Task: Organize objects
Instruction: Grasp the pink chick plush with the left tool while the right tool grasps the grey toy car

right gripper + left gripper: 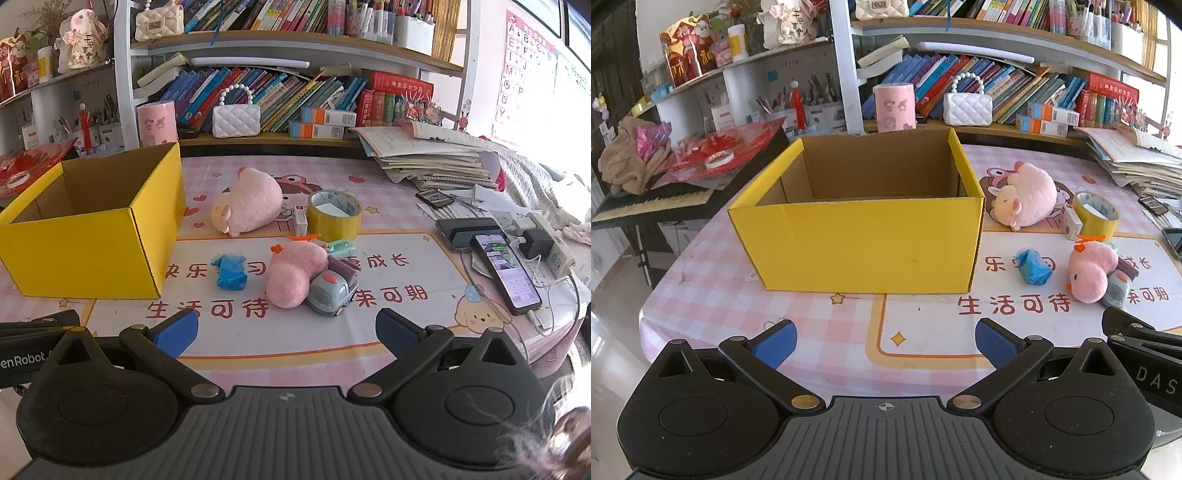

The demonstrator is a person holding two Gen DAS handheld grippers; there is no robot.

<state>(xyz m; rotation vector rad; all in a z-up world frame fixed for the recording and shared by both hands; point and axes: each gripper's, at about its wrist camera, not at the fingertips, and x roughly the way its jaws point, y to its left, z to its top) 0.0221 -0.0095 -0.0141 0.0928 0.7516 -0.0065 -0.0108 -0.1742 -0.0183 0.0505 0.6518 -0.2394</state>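
An open, empty yellow cardboard box (857, 243) stands on the pink checked tablecloth; it also shows at the left of the right wrist view (88, 251). To its right lie a large pink plush (247, 201), a yellow tape roll (334, 214), a blue wrapped lump (231, 277), a small pink chick plush (293, 275), a grey toy truck (332, 290) and a green comb (341, 246). My left gripper (885, 345) is open and empty, in front of the box. My right gripper (286, 332) is open and empty, just short of the chick plush and truck.
A phone (508, 271), a charger and a power strip (550, 240) lie at the table's right edge. A stack of papers and books (432, 155) sits at the back right. A bookshelf with a white purse (236, 120) runs behind. A keyboard with red items (653, 195) stands left.
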